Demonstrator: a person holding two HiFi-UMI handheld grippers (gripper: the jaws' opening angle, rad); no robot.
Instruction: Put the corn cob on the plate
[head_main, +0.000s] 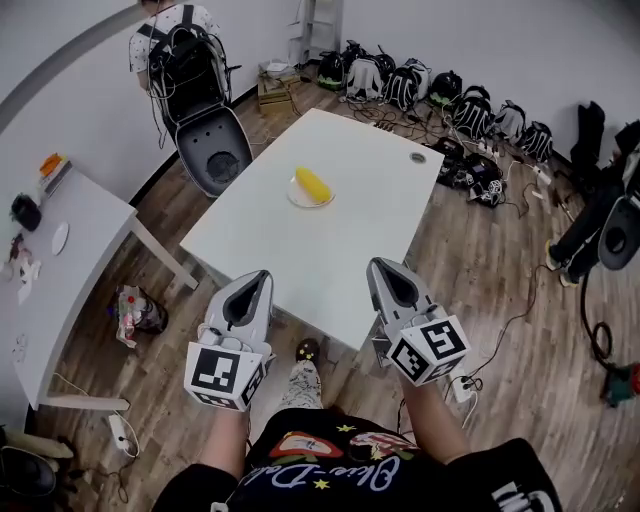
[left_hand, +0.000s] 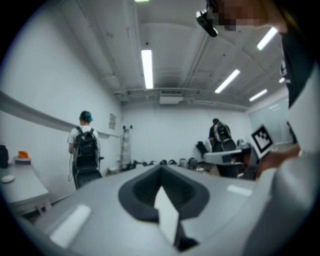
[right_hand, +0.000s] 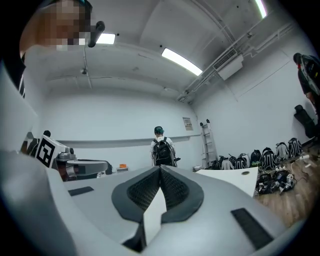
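- Surface (head_main: 385, 195): white, with one plate near its middle.
- My left gripper (head_main: 258, 280) and right gripper (head_main: 384, 268): both sets of jaws pressed together, nothing between them, held off the near edge.
- Plate (head_main: 294, 197): carries the cob.
- Corn cob (head_main: 313, 183): lying on the plate.
- Step, as I judge it: placement done. No further grasp is called for.

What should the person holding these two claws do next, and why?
Probably nothing more than lowering both to rest: the corn cob already lies on the plate on the table, and the left gripper and right gripper are shut, empty and back from it.
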